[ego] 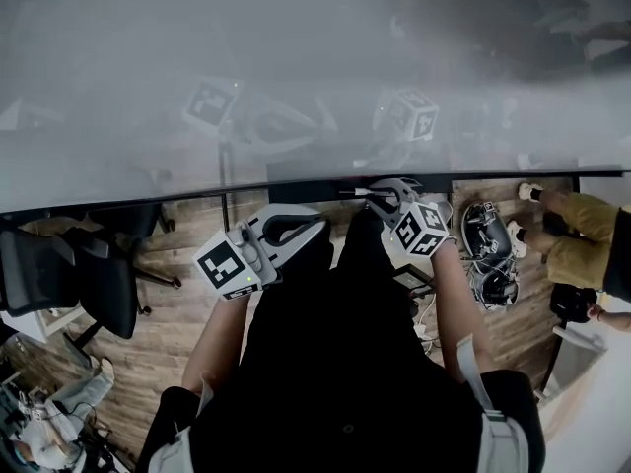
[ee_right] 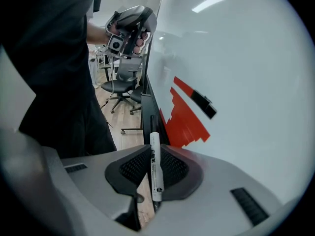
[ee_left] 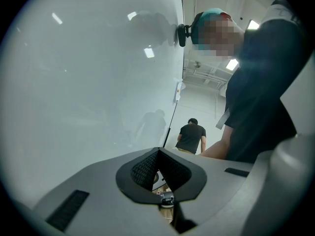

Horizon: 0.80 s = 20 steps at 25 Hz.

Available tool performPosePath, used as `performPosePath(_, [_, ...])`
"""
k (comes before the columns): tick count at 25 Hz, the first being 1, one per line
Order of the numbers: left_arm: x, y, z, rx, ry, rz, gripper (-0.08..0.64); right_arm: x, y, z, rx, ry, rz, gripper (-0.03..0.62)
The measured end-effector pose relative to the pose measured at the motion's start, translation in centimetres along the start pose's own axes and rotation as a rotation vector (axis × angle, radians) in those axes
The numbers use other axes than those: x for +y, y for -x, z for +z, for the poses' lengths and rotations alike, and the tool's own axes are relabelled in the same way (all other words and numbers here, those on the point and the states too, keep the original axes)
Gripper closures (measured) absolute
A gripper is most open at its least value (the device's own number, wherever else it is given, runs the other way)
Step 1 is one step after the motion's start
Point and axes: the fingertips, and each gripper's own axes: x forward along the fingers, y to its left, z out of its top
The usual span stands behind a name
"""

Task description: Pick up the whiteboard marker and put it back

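A white whiteboard marker (ee_right: 155, 168) with a black cap stands between the jaws of my right gripper (ee_right: 153, 150), which is shut on it. Its cap points down along the dark ledge (ee_right: 146, 109) at the foot of the whiteboard (ee_right: 236, 58). In the head view my right gripper (ego: 377, 194) sits at that ledge, just under the board (ego: 296, 67). My left gripper (ego: 315, 224) hangs to its left, level, with its jaws together and nothing in them. The left gripper view shows its pads (ee_left: 147, 168) meeting at the tips beside the board.
Red shapes (ee_right: 184, 119) and a black block (ee_right: 203, 103) sit on the board. Office chairs (ego: 99, 274) stand at the left on the wooden floor. Gear (ego: 488, 249) lies on the floor at the right beside a seated person (ego: 582, 230). Another person (ee_left: 191, 136) bends over farther off.
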Motion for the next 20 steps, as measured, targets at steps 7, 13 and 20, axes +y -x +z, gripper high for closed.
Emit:
performPosePath(7, [-0.07, 0.26, 0.06, -0.010, 0.002, 0.021, 0.548, 0.10, -0.44, -0.69, -0.004, -0.015, 0.015, 0.523])
performPosePath(13, [-0.06, 0.29, 0.11, -0.011, 0.001, 0.026, 0.548, -0.07, -0.50, -0.76, -0.009, -0.024, 0.015, 0.523])
performPosePath(20, [-0.02, 0.54, -0.11, -0.013, 0.002, 0.027, 0.548, 0.15, -0.71, -0.65, -0.014, -0.026, 0.020, 0.523])
